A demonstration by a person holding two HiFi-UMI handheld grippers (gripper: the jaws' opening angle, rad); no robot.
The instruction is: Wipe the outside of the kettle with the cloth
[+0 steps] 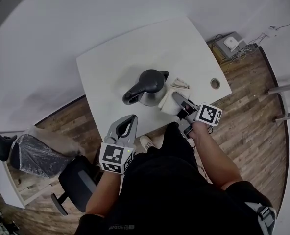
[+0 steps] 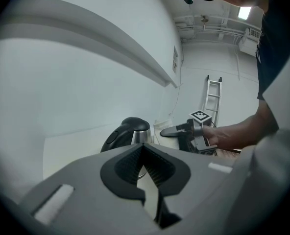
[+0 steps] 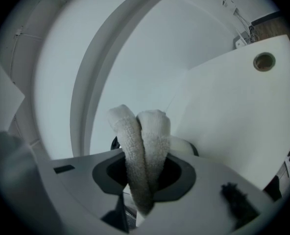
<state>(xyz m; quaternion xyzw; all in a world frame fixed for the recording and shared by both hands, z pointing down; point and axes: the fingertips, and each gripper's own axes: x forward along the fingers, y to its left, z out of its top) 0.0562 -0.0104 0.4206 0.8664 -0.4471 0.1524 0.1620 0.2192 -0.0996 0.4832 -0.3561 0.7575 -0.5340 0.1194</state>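
Roughly midway along the near half of the white surface (image 1: pixel 110 65) stands the electric kettle (image 1: pixel 149 86), upright, with a steel body, a black lid and a black handle turned toward the near edge.

The right hand-held gripper (image 1: pixel 175 96) comes in from the kettle's right, its jaws clamped on a cream terry cloth (image 1: pixel 168 105). The right gripper view shows two thick folds of that cloth squeezed between the pads and standing up past them. The cloth's bulk sits just beside the kettle's right flank, and a loose corner of it lies on the surface a little farther back. Whether the cloth touches the steel cannot be told.

The left hand-held gripper (image 1: pixel 131 118) hangs nearer the person than the kettle, over the near edge, pointing at the handle. Its jaws are together, tips meeting, with nothing between them.

A round cable hole (image 1: pixel 214 83) sits right of the kettle, beyond the cloth. On the wooden floor (image 1: pixel 253 106), a black office chair (image 1: pixel 76 180) stands left of the kettle and nearer the person. A ladder (image 2: pixel 212 94) leans at the wall beyond the kettle in the left gripper view.
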